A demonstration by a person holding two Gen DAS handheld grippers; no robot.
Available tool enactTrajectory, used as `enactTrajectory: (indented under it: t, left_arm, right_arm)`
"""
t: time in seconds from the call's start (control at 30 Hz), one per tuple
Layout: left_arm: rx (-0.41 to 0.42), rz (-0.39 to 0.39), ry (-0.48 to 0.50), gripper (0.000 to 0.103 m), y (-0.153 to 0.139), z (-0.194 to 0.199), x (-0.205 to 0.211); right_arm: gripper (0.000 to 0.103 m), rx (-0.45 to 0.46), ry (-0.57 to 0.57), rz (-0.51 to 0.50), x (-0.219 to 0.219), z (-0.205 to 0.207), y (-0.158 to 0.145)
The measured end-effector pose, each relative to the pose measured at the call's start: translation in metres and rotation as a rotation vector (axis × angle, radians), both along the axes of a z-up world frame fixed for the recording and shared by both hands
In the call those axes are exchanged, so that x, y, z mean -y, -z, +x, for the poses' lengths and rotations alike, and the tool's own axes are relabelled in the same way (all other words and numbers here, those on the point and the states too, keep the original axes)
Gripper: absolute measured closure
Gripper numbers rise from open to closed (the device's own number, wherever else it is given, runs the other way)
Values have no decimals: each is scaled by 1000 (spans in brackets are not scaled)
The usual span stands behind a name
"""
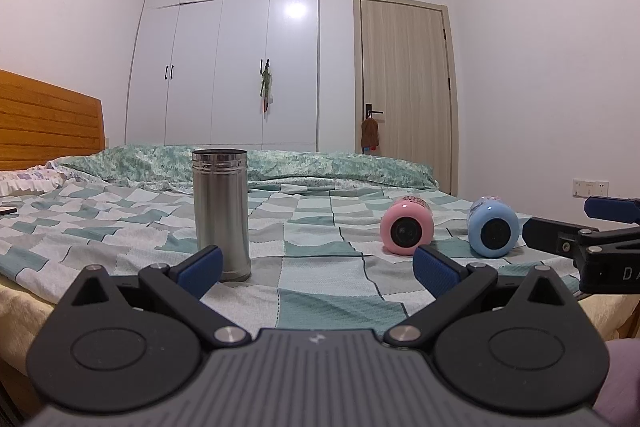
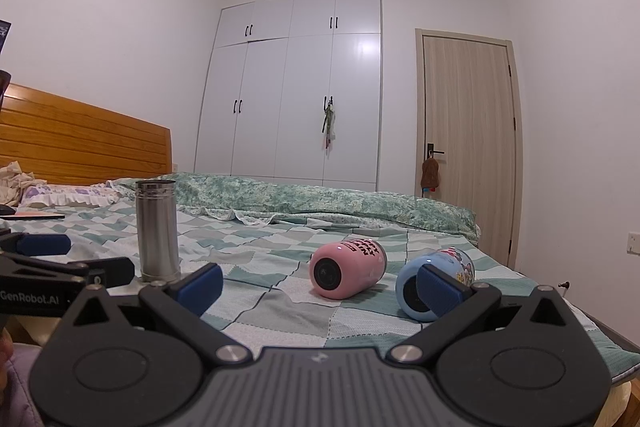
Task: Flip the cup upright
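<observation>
A steel cup stands upright on the checked bedspread; it also shows in the right wrist view. A pink cup and a blue cup lie on their sides, bases toward me; both show in the right wrist view as the pink cup and the blue cup. My left gripper is open and empty, its left finger just in front of the steel cup. My right gripper is open and empty, its right finger in front of the blue cup.
The right gripper's fingers show at the right edge of the left wrist view; the left gripper shows at the left of the right wrist view. A folded green quilt lies across the bed's far side. A wooden headboard stands left.
</observation>
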State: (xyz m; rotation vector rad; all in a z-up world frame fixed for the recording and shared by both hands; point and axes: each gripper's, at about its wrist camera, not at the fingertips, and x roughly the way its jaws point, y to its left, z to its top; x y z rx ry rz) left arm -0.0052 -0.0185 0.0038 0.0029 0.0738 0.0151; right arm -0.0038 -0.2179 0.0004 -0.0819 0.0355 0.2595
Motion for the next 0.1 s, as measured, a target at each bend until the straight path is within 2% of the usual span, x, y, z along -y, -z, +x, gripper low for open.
enactTrajectory:
  t: [0.1]
  left_arm:
    - [-4,0,-4,0,1,-1,-1]
  right_arm:
    - [0,0,0,0,0,0,0]
